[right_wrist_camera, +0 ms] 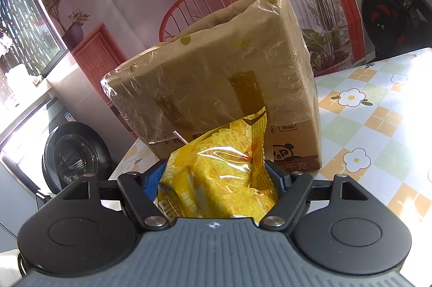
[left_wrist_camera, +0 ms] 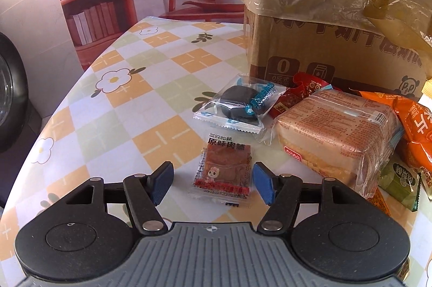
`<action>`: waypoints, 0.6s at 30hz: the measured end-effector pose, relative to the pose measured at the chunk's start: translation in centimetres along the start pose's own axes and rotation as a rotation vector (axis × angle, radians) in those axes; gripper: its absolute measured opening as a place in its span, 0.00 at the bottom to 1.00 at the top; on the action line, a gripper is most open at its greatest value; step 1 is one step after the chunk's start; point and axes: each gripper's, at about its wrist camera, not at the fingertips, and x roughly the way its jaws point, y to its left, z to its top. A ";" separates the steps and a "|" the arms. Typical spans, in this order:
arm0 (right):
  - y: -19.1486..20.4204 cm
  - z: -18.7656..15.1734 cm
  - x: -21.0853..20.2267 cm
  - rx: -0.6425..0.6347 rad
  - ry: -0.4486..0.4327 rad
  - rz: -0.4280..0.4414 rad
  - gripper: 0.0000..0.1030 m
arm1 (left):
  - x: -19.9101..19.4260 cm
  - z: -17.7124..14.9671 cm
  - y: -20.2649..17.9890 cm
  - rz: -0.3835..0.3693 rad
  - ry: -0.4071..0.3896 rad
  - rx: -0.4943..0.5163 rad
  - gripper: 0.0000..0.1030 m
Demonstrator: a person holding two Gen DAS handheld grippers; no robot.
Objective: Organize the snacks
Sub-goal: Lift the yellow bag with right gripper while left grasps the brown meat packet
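My left gripper (left_wrist_camera: 212,180) is open, its blue pads on either side of a small flat jerky packet (left_wrist_camera: 224,171) lying on the checked tablecloth. Beyond it lie a clear packet with a dark cake (left_wrist_camera: 237,106), a wrapped bread loaf (left_wrist_camera: 337,130), a red packet (left_wrist_camera: 294,98), orange chip bags (left_wrist_camera: 413,125) and a green packet (left_wrist_camera: 399,179). My right gripper (right_wrist_camera: 218,179) is shut on a yellow snack bag (right_wrist_camera: 224,173) and holds it in front of a plastic-wrapped cardboard box (right_wrist_camera: 216,81), which also shows in the left wrist view (left_wrist_camera: 337,17).
The table (left_wrist_camera: 151,87) has a rounded edge at the left, with a washing machine (right_wrist_camera: 73,157) below it. A red chair (right_wrist_camera: 202,6) stands behind the box. An exercise bike (right_wrist_camera: 391,9) is at the far right. The tablecloth (right_wrist_camera: 378,119) extends to the right of the box.
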 end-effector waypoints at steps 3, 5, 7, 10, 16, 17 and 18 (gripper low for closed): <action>-0.1 -0.1 0.0 0.005 0.000 -0.006 0.75 | 1.0 0.7 0.1 -0.006 -0.009 0.005 0.67; -0.1 -0.1 -0.2 0.007 -0.001 -0.010 0.74 | 1.0 1.1 0.1 -0.006 -0.008 -0.005 0.50; -0.1 -0.2 -0.5 -0.002 -0.006 -0.015 0.75 | 0.8 1.3 0.1 -0.029 0.004 -0.006 0.39; 0.2 -0.2 -1.0 -0.028 -0.017 -0.020 0.74 | 0.2 0.7 0.2 -0.062 0.006 -0.013 0.38; 1.2 0.1 -1.6 -0.066 -0.032 -0.014 0.74 | -2.8 0.3 0.8 -0.071 -0.050 -0.038 0.38; 1.5 0.2 -1.7 -0.077 -0.038 -0.009 0.74 | -3.5 0.4 0.9 -0.080 -0.069 -0.037 0.38; 1.8 0.3 -1.9 -0.088 -0.045 -0.004 0.74 | -4.1 0.6 1.0 -0.086 -0.082 -0.036 0.38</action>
